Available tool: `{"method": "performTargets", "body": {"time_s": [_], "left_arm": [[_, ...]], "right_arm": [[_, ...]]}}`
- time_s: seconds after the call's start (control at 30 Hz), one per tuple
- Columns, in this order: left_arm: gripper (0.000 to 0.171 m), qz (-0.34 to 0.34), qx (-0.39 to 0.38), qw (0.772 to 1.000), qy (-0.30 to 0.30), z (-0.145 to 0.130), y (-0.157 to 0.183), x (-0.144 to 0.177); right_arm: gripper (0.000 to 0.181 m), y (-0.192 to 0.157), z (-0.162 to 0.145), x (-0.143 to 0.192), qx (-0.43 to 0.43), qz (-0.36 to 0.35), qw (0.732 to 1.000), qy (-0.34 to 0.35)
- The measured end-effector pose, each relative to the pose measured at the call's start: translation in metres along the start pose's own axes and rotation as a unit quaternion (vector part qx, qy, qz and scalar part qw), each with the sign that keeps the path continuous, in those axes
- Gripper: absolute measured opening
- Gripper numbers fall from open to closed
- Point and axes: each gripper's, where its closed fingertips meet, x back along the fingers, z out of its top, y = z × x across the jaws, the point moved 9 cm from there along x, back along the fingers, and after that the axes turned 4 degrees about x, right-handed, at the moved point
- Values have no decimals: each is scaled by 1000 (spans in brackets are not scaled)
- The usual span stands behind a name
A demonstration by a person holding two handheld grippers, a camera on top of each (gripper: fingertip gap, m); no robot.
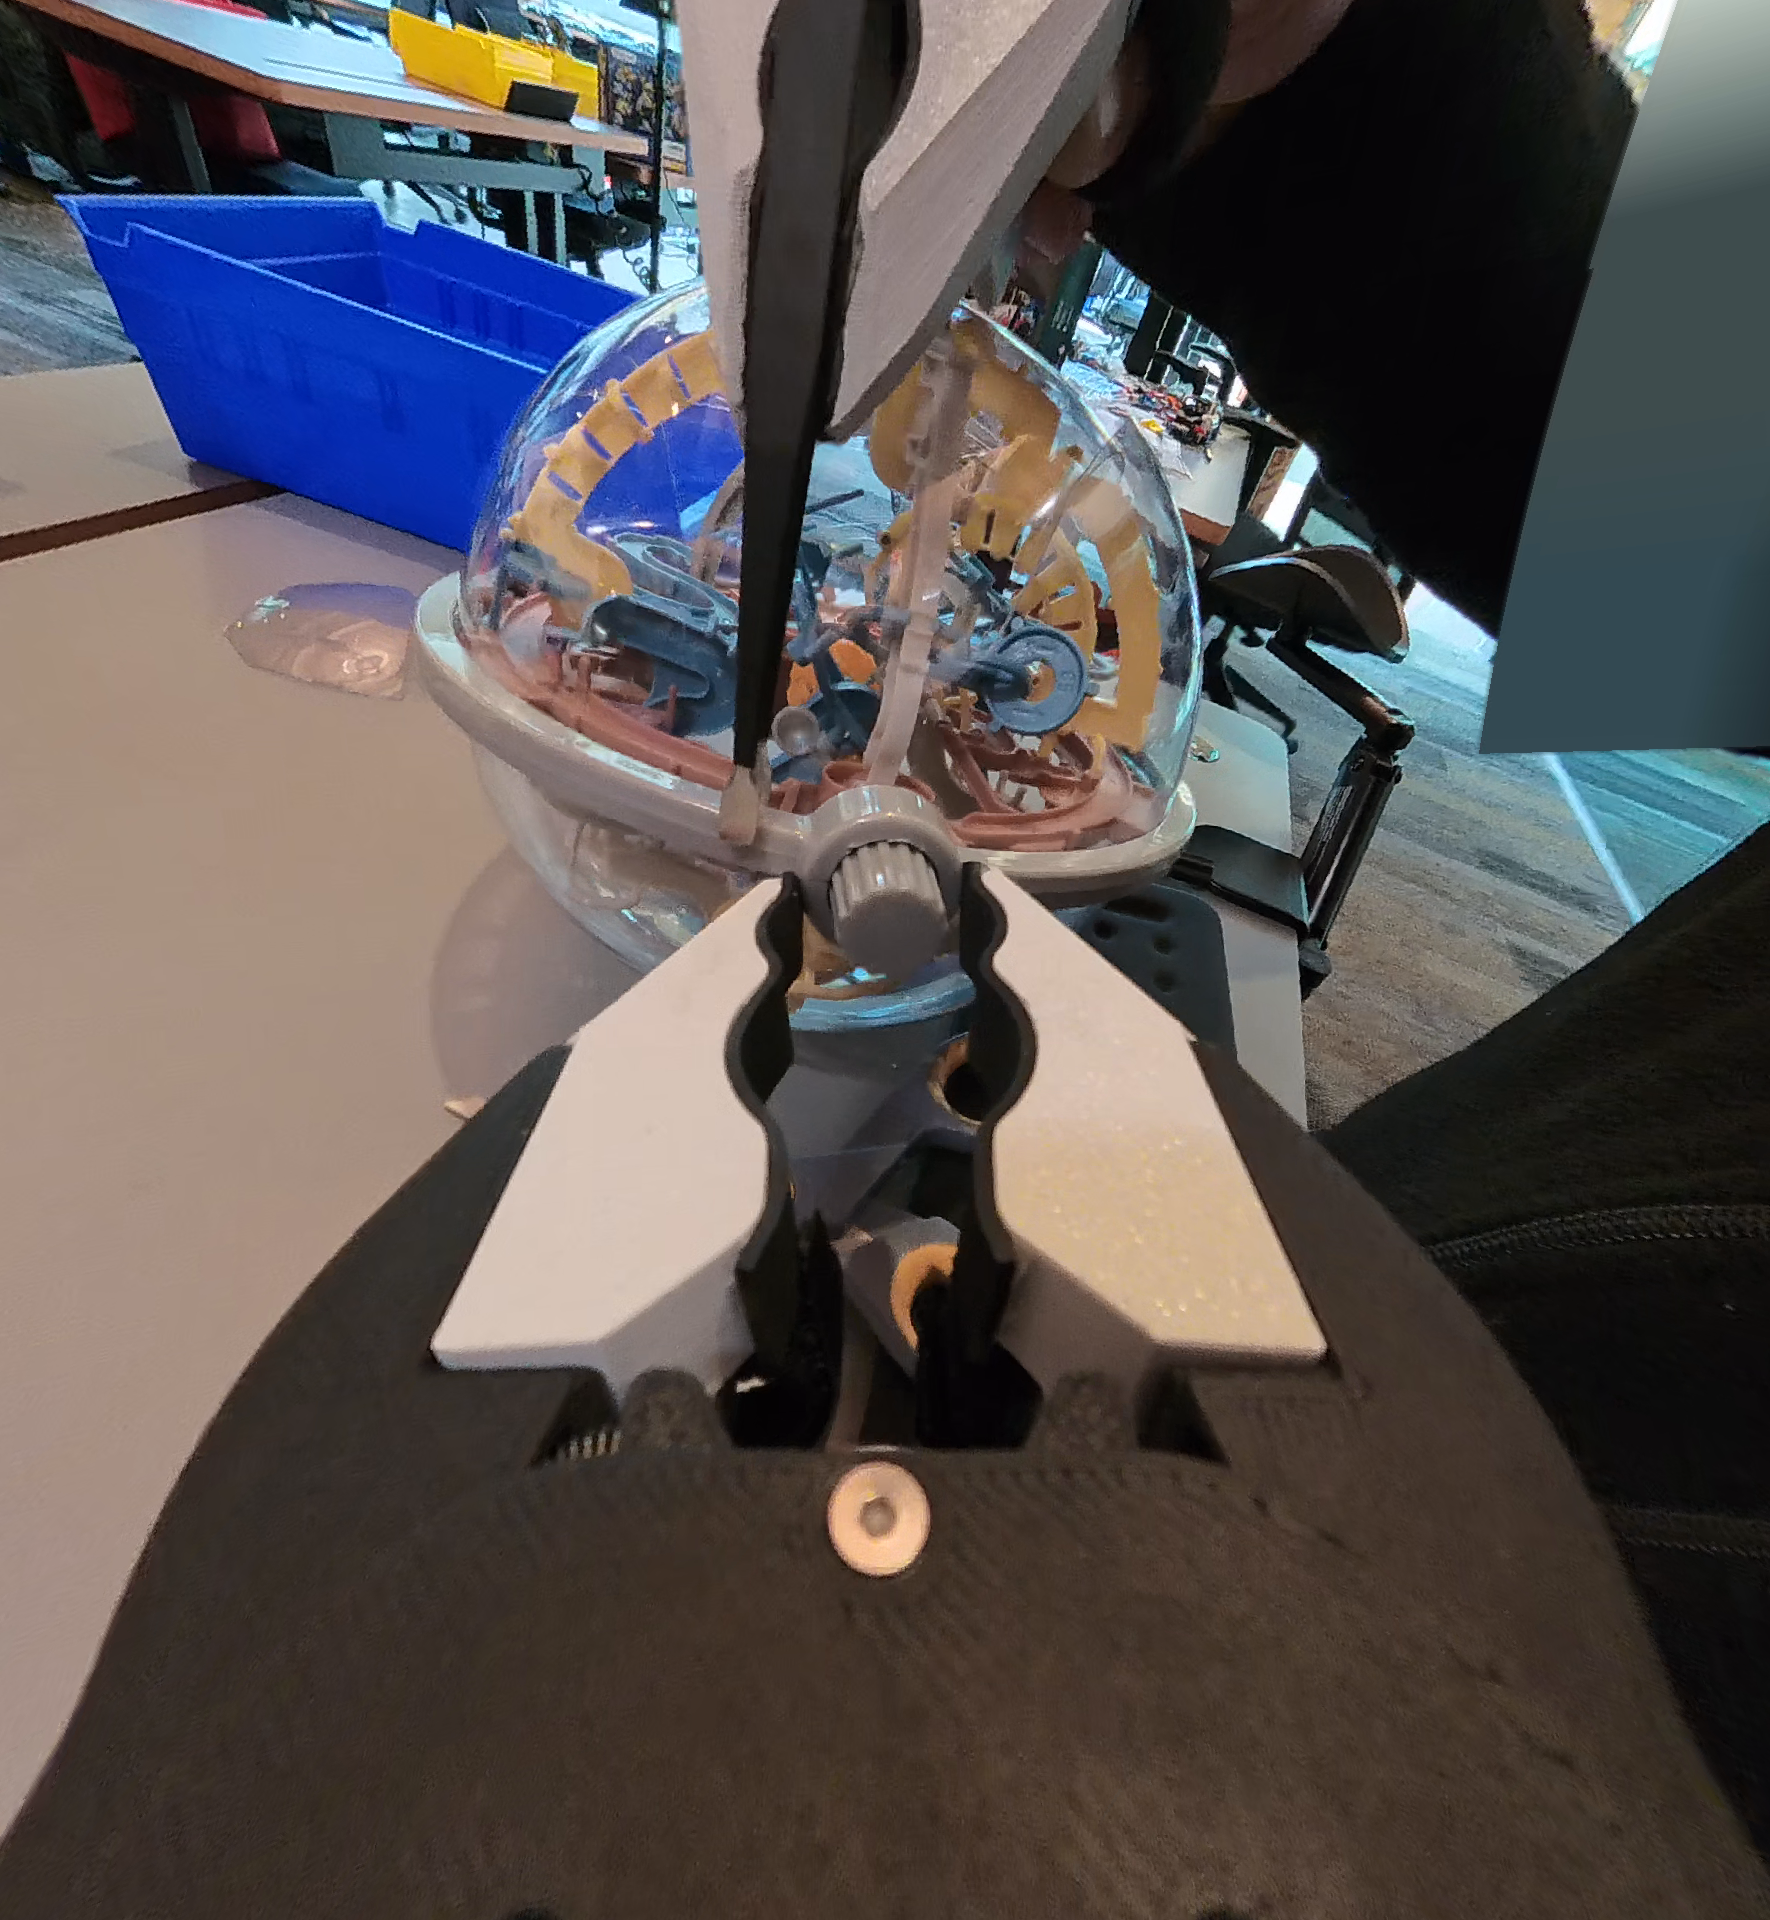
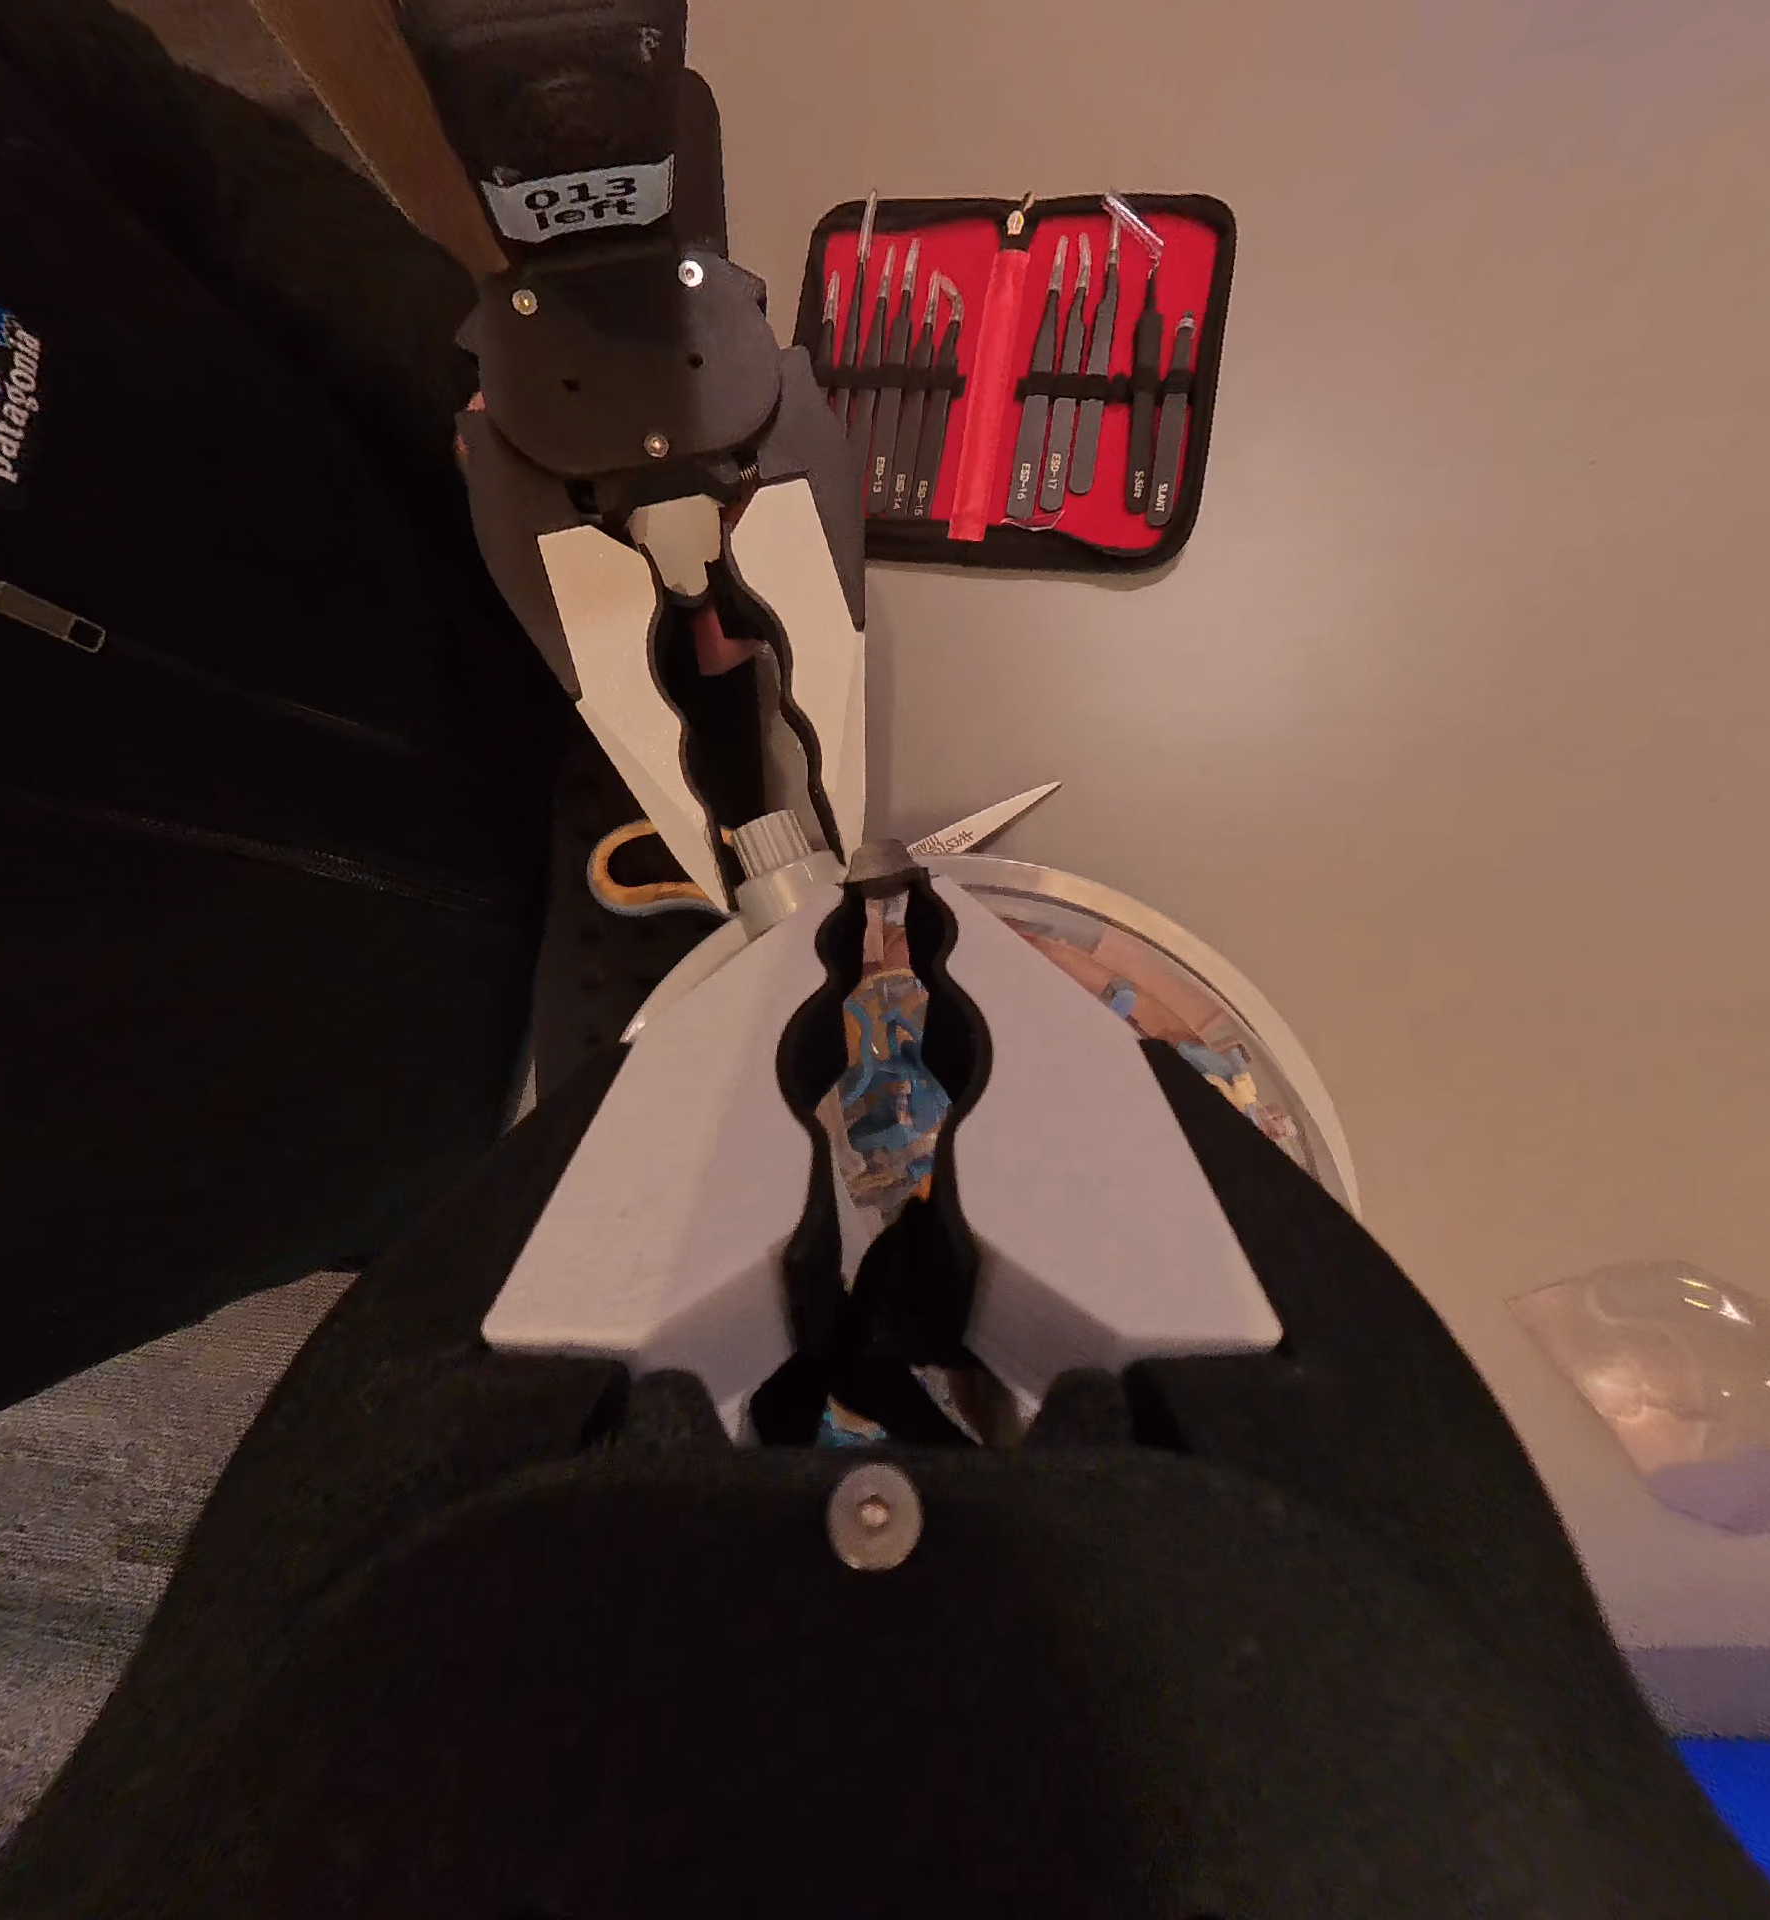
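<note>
Two hand-held grippers at maze globe (image 1: 829,582): left hand-held gripper (image 1: 876,899) level, straddling grey knob (image 1: 883,904), contact unclear; right hand-held gripper (image 2: 883,883) overhead, clenched on black tweezers (image 1: 787,499).

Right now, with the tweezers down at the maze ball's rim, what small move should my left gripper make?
Probably close the left gripper on the grey ribbed knob: it sits between the open fingertips. The right gripper holds black tweezers at the maze ball's rim.
</note>
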Motion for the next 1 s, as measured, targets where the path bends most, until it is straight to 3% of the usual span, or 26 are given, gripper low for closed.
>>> {"method": "performTargets", "body": {"time_s": [0.1, 0.2, 0.3, 0.43, 0.5, 0.6, 0.83, 1.0], "left_arm": [[24, -9, -9, 1000, 8, 2, -3, 8], [32, -3, -3, 999, 45, 17, -16, 30], [40, -7, -48, 999, 23, 36, -15, 27], [25, 3, -107, 994, -13, 44, -14, -3], [4, -9, -118, 993, -23, 42, -12, -11], [2, -3, -121, 993, -14, 44, -12, -12], [1, 73, -166, 983, -10, 51, -6, -10], [2, 182, -267, 946, -33, 57, 5, -16]], "right_arm": [[6, -3, -1, 1, 9, -6, 1000, -5], [6, -5, 0, 0, 12, -3, 1000, -9], [6, -4, 0, 0, 11, -3, 1000, -8], [6, -7, 1, -1, 13, -3, 1000, -7], [6, -8, 1, -1, 9, -5, 1000, -3], [6, -7, 0, 2, 4, -9, 1000, 5], [25, -14, 3, 19, -45, -50, 998, 11], [31, -23, 7, 19, -97, -73, 992, 43]]}}
